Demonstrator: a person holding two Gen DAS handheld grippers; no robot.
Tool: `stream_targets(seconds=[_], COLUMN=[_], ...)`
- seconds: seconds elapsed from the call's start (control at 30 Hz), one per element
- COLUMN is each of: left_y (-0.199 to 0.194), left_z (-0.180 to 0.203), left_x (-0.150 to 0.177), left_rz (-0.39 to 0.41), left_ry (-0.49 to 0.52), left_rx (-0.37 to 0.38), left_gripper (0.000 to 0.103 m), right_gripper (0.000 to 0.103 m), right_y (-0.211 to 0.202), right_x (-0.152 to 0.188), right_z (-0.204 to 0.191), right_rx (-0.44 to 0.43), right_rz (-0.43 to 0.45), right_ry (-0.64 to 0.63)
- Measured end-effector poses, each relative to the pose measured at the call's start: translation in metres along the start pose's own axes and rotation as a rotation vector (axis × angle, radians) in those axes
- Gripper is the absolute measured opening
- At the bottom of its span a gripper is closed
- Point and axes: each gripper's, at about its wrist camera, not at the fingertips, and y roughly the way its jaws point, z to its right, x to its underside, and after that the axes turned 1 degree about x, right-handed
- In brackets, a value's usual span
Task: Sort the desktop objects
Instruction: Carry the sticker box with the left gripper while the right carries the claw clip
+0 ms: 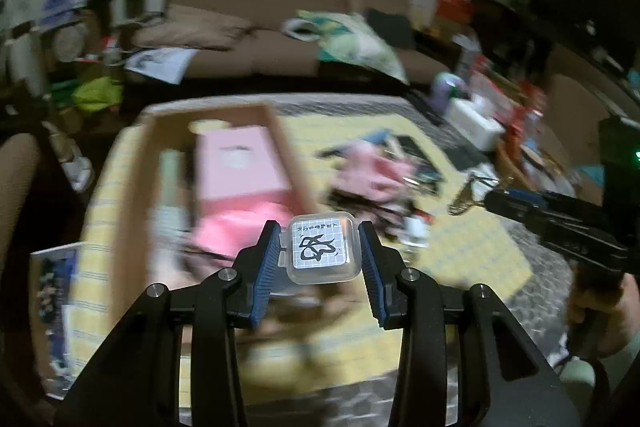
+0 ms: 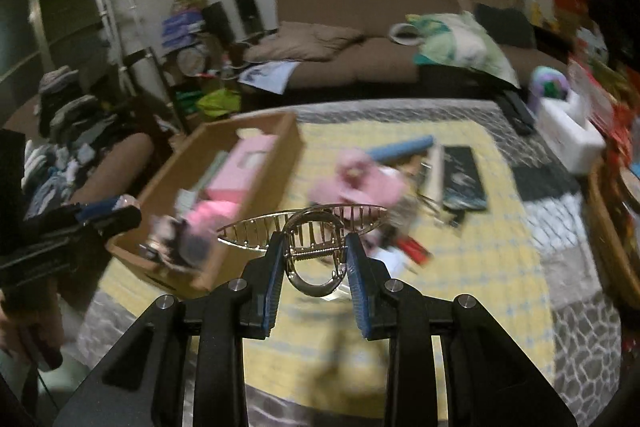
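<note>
Blue-padded fingers (image 1: pixel 269 259) of the left gripper (image 1: pixel 319 251) are clamped on a small clear plastic box (image 1: pixel 320 251) with a white label bearing black calligraphy; the box sits square between the pads, held up above the near end of the cardboard box (image 1: pixel 132 163). That cardboard box lies on the yellow checked cloth (image 1: pixel 460 247) over the bench and holds a pink carton (image 1: pixel 240 167) and softer pink things, all blurred. Right of it on the cloth lies a loose heap of pink and dark items (image 1: pixel 376 175), too smeared to name.

On the other side, the right gripper (image 2: pixel 316 259) has its fingers (image 2: pixel 357 275) closed on a gold metal hair claw (image 2: pixel 308 227), gripping the looped handle end, with the toothed part fanning out ahead, above the cloth. Beyond it lie a blue roll (image 2: pixel 400 148) and a dark flat booklet (image 2: pixel 464 179). A brown sofa (image 2: pixel 360 39) stands behind the bench
</note>
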Motion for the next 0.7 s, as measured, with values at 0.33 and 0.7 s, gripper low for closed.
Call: stream_targets(seconds=[0.33,0.7], left_y=[0.021,0.050], left_z=[-0.102,-0.142], left_x=[-0.002,0.006], left_rz=[-0.045,-0.065], left_ry=[-0.114,-0.174], left_rx=[-0.090,-0.076], left_gripper=[0.037,0.037], right_gripper=[0.030,0.030], right_y=[0.130,0.244], right_x=[-0.049,-0.024], right_z=[-0.129,-0.158], right_rx=[-0.048,0.158], right_rz=[-0.163,-0.320], right_ry=[-0.075,-0.050])
